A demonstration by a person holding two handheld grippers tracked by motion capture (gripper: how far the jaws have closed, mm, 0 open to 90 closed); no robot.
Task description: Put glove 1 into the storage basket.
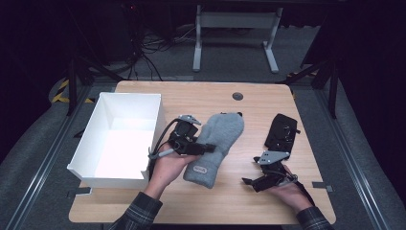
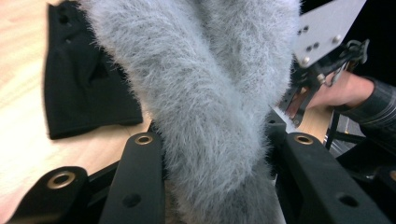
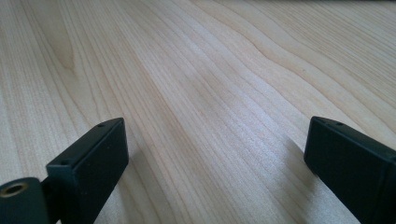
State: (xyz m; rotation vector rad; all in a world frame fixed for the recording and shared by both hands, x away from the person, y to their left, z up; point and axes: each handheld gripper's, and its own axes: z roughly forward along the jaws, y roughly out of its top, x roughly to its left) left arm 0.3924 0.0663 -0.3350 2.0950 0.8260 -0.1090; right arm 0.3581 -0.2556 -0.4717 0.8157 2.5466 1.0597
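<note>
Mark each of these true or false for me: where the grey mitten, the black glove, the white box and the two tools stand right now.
1. The left tool is shut on the grey mitten. True.
2. The right tool holds the black glove. False: its jaws stand wide apart over bare wooden table, nothing between them.
3. The white box sits at the table's left side. True.
4. The grey mitten already lies inside the white box. False: it is just right of the box, in the left tool.
5. The black glove lies on the table, right of the mitten. True.
</note>
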